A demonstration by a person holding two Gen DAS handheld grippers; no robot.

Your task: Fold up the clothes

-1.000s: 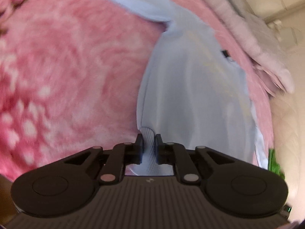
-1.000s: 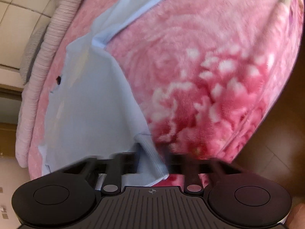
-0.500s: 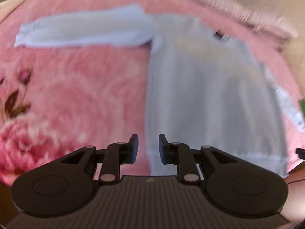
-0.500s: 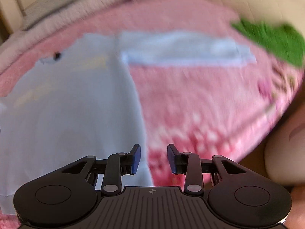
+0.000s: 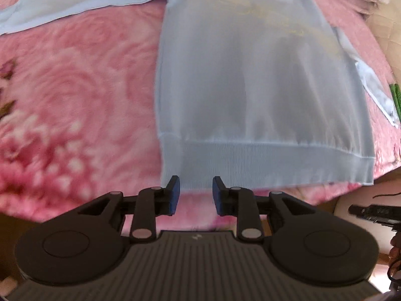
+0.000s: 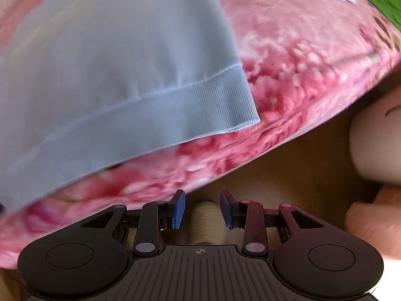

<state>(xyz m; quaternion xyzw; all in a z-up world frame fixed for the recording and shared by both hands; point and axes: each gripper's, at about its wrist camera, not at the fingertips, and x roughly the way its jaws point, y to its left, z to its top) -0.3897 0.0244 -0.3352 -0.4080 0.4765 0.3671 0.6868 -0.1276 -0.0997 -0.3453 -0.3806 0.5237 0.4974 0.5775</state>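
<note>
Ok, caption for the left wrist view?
Open left hand-held gripper at the hem of a light blue sweatshirt spread on pink blanket.

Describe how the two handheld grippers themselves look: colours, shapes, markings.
Both are matte black. The left gripper has two round discs at its base, linkage arms with pale metal pivot pins, a ribbed grey body bearing a small white mark, and dark blue pads on its fingers. The right gripper matches, with brighter blue pads and a small crosshair mark on its ribbed body.

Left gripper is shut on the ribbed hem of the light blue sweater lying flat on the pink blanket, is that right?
Not quite. The left wrist view shows the left gripper open at the ribbed hem of the light blue sweater, which lies flat on the pink blanket.
</note>
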